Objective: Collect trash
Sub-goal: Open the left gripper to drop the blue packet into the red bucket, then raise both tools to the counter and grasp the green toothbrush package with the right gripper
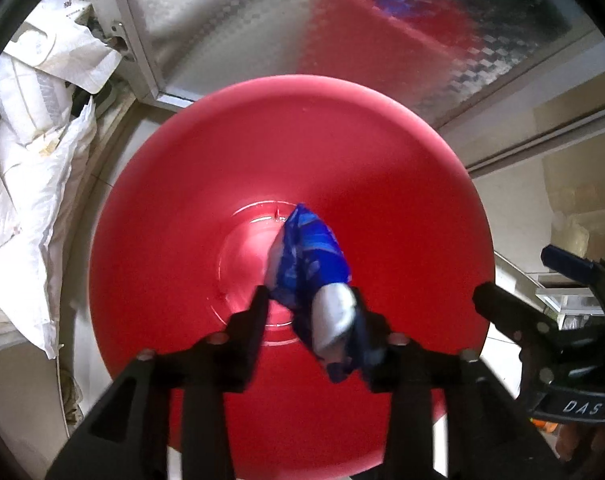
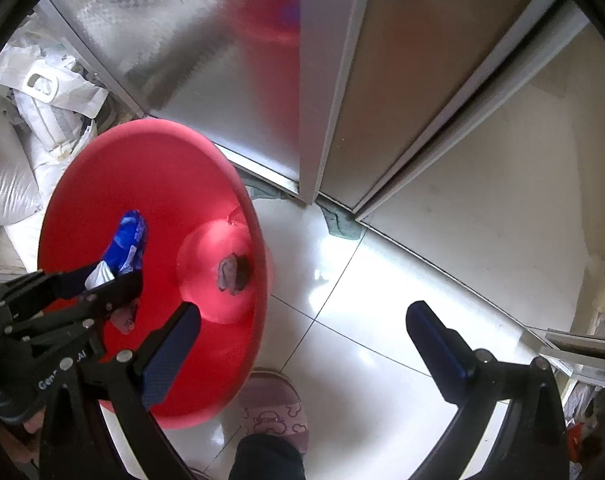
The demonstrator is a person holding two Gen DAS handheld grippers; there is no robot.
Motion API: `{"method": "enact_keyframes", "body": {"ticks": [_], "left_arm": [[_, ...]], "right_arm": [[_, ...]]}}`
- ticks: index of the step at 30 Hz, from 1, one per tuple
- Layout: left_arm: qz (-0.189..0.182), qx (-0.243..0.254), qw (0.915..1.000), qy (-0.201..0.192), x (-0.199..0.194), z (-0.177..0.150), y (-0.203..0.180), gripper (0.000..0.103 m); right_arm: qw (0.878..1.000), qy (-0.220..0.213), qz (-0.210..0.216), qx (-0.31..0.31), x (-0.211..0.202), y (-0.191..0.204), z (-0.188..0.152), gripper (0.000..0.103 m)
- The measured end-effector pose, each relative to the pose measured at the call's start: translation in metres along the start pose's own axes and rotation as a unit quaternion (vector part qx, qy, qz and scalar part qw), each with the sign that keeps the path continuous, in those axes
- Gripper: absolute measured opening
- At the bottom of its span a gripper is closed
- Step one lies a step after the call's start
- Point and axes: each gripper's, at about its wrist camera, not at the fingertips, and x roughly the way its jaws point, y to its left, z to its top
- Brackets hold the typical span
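The blue wrapper (image 1: 310, 256) hangs between the left tongs (image 1: 308, 300), spread and touching it only loosely, above the red bin (image 1: 182, 240); the right tongs (image 2: 302, 320) gape empty beside it.

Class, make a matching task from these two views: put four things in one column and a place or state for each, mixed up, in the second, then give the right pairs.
Things:
1. blue wrapper
2. red bin
3. right tool
4. slipper

Places or states:
A. empty, fingers wide apart above the floor tiles
B. between the fingers of the left tool, over the bin
C. on the floor beside the bin, pink with a pattern
D. standing open in front of the metal cabinet doors

Pairs: 1-B, 2-D, 3-A, 4-C
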Motion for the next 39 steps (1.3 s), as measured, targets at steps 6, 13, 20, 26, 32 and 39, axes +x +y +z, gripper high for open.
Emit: {"method": "enact_keyframes", "body": {"ticks": [6, 13, 20, 26, 32, 39], "left_arm": [[0.017, 0.001, 0.9999, 0.003, 0.000, 0.003, 0.001, 0.053], [0.015, -0.017, 0.9997, -0.013, -0.009, 0.000, 0.001, 0.077], [0.026, -0.035, 0.9986, -0.029, -0.018, -0.005, 0.013, 0.103], [0.027, -0.038, 0.9985, -0.028, -0.051, -0.012, 0.013, 0.103], [0.031, -0.057, 0.9969, -0.044, -0.123, -0.021, 0.010, 0.102], [0.055, -0.056, 0.9903, -0.114, -0.270, -0.034, -0.003, 0.102]], "right_arm": [[1.000, 0.001, 0.006, 0.002, 0.000, -0.003, -0.001, 0.102], [1.000, -0.006, 0.012, -0.005, -0.006, 0.002, 0.001, 0.102], [1.000, -0.009, 0.011, -0.002, -0.011, 0.001, -0.001, 0.102], [1.000, -0.010, 0.010, -0.004, -0.034, 0.004, -0.003, 0.102], [0.998, -0.039, 0.038, -0.017, -0.106, 0.016, -0.007, 0.102], [0.995, -0.080, 0.062, -0.025, -0.226, 0.034, -0.015, 0.102]]}}
